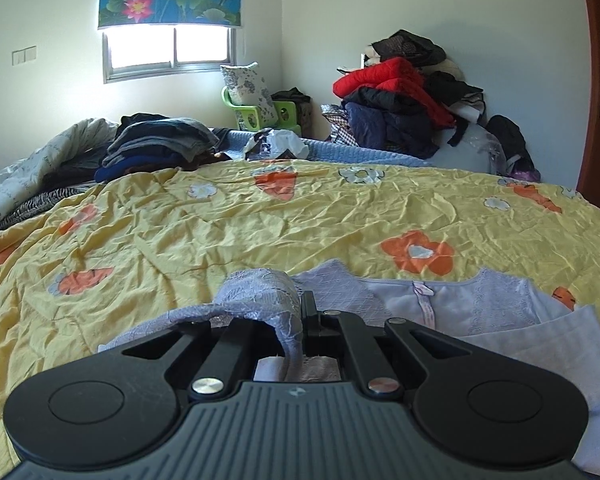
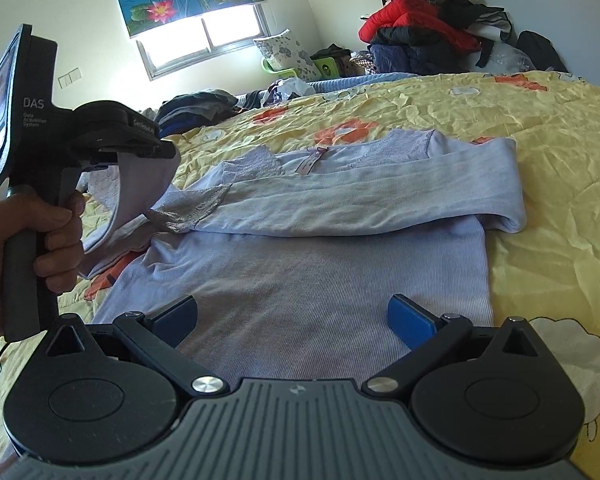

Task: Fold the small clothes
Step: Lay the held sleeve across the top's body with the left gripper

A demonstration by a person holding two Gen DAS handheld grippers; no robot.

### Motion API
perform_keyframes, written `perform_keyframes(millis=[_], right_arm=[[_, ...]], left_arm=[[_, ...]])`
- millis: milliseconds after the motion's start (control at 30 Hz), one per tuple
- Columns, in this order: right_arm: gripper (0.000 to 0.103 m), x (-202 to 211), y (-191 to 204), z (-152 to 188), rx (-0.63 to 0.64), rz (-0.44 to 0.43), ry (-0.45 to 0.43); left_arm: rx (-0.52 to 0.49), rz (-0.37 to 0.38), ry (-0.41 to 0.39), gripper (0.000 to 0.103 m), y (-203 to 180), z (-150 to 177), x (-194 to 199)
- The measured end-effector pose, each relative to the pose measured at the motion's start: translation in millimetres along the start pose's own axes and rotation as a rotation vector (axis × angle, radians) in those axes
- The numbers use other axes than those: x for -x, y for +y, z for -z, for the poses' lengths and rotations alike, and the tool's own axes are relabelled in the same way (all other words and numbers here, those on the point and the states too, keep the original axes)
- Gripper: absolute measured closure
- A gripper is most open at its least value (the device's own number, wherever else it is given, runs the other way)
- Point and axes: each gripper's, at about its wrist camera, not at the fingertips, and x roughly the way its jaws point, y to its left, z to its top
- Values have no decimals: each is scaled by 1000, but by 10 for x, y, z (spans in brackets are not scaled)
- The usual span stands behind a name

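Note:
A lavender long-sleeved top [image 2: 300, 280] with lace at the neck lies flat on the yellow flowered bedspread [image 2: 540, 160]. Its right sleeve [image 2: 380, 204] is folded across the chest. My left gripper [image 1: 302, 312] is shut on the left sleeve's lace cuff [image 1: 260, 292] and holds it lifted off the bed; it shows in the right wrist view [image 2: 156, 148] at the left, in a hand. My right gripper [image 2: 292, 320] is open and empty, hovering over the top's lower body, with its blue pads [image 2: 410, 322] wide apart.
A stack of folded dark clothes [image 1: 160, 144] lies at the bed's far left. A large heap of jackets [image 1: 404, 92] sits at the far right against the wall. A green chair with a pillow [image 1: 252, 96] stands under the window.

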Motion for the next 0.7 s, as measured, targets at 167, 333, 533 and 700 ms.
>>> perform_keyframes(millis=[167, 333, 533, 700], right_arm=[[0, 0, 16, 5, 7, 6, 2], [0, 9, 9, 12, -3, -1, -1], [0, 14, 10, 17, -4, -2, -2], [1, 46, 25, 16, -4, 16, -11]], left_arm=[[6, 34, 46, 99, -152, -49, -79], [-31, 73, 43, 99, -377, -107, -66], [-104, 129, 43, 99, -685, -154, -19], [-155, 167, 44, 99, -890, -133, 18]])
